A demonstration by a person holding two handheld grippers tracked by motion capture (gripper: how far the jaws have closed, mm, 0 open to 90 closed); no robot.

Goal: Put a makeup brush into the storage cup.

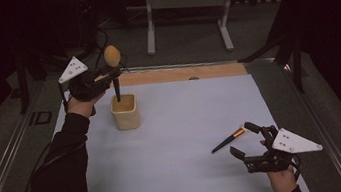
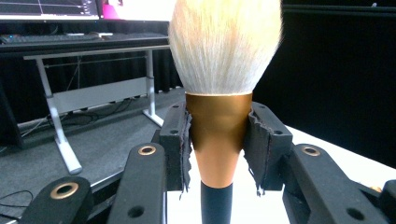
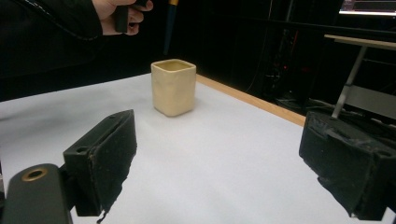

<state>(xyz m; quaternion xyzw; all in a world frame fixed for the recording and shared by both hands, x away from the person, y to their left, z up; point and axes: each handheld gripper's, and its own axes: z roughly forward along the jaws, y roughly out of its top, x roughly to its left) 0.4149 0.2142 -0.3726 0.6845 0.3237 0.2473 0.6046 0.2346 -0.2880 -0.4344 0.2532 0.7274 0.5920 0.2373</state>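
Left gripper (image 1: pixel 108 77) is clamping a big makeup brush (image 2: pixel 219 93) upright, its handle dipping into the cream cup (image 1: pixel 125 111) below. Right gripper (image 1: pixel 245 141) is resting agape, a slim brush (image 1: pixel 228 140) lying just beyond its jaws

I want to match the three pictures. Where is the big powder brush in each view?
High view: the big powder brush is upper left, upright in the left gripper, its handle tip over the cream cup.
Left gripper view: centre, its copper collar between the fingers, bristles up.
Right gripper view: top edge, the dark handle end hangs above the cup.
Shared landmark: the white table.
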